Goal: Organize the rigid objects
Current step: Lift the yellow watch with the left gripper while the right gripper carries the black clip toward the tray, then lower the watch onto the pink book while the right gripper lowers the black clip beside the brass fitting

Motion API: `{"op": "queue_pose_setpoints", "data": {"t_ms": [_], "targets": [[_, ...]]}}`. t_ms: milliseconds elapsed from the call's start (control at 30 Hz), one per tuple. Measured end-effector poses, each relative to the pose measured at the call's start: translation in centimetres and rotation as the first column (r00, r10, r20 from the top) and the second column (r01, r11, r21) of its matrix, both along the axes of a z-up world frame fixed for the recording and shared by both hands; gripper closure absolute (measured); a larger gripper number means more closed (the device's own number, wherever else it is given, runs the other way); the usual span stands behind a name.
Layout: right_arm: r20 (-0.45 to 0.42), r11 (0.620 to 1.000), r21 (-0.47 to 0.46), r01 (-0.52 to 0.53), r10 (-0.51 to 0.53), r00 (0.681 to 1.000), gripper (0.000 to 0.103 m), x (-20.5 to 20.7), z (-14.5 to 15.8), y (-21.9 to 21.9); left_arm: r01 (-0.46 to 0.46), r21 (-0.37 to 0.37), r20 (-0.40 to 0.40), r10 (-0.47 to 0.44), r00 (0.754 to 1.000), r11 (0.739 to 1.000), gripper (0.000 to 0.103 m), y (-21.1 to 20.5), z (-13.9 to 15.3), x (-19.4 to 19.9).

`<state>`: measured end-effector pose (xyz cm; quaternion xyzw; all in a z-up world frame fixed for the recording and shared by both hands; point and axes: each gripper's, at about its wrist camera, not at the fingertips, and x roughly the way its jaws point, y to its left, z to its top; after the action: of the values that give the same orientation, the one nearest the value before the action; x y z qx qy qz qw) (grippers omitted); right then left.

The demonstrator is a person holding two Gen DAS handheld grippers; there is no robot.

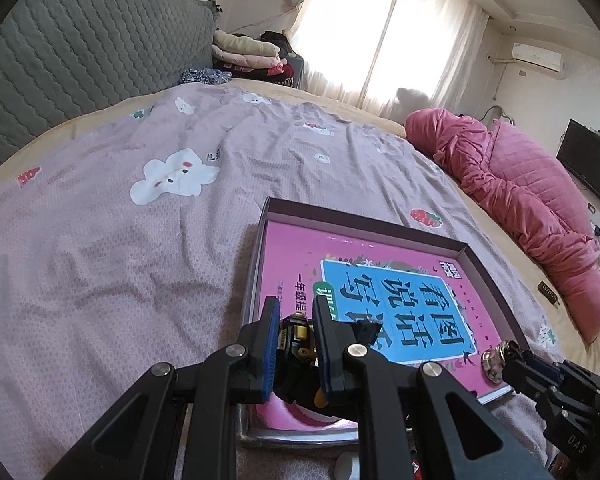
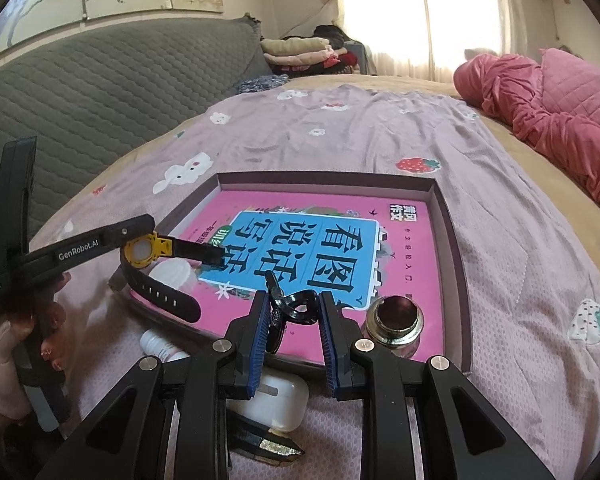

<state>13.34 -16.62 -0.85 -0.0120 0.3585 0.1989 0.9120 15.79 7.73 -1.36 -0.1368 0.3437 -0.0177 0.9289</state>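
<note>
Watch [image 1: 296, 336] clamped between left jaws

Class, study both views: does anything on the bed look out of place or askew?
Yes. An earbud case, a small white bottle and a nail clipper lie outside the box on the bedspread, while the little jar is already inside.

A home bedroom: a bed [image 1: 260, 152] with cartoon-print sheet, grey quilted headboard [image 1: 80, 52], folded clothes [image 1: 248, 56], curtained window [image 1: 380, 28]
</note>
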Motion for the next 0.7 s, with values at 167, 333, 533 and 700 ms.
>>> {"op": "queue_pose_setpoints", "data": {"t_ms": [167, 333, 533, 700], "targets": [[-0.001, 1.000, 0.003, -0.001, 0.001, 1.000, 0.078, 0.2, 0.0, 0.0, -0.007, 0.008, -0.016, 0.008, 1.000, 1.000, 0.093, 0.1, -0.4, 0.0], [-0.004, 1.000, 0.005, -0.002, 0.002, 1.000, 0.078, 0.5, -0.1, 0.2, 0.006, 0.032, -0.012, -0.006, 1.000, 0.999, 0.094, -0.4, -0.6, 0.0], [-0.004, 1.000, 0.000, -0.007, 0.007, 1.000, 0.078, 1.0, -0.3, 0.3, 0.020, 0.036, -0.017, -0.020, 1.000, 0.999, 0.094, -0.9, -0.7, -0.1], [-0.009, 1.000, -0.002, -0.012, 0.012, 1.000, 0.078, 1.4, -0.5, 0.5, 0.021, 0.035, -0.017, -0.020, 1.000, 0.999, 0.094, -0.8, -0.7, -0.1]]}}
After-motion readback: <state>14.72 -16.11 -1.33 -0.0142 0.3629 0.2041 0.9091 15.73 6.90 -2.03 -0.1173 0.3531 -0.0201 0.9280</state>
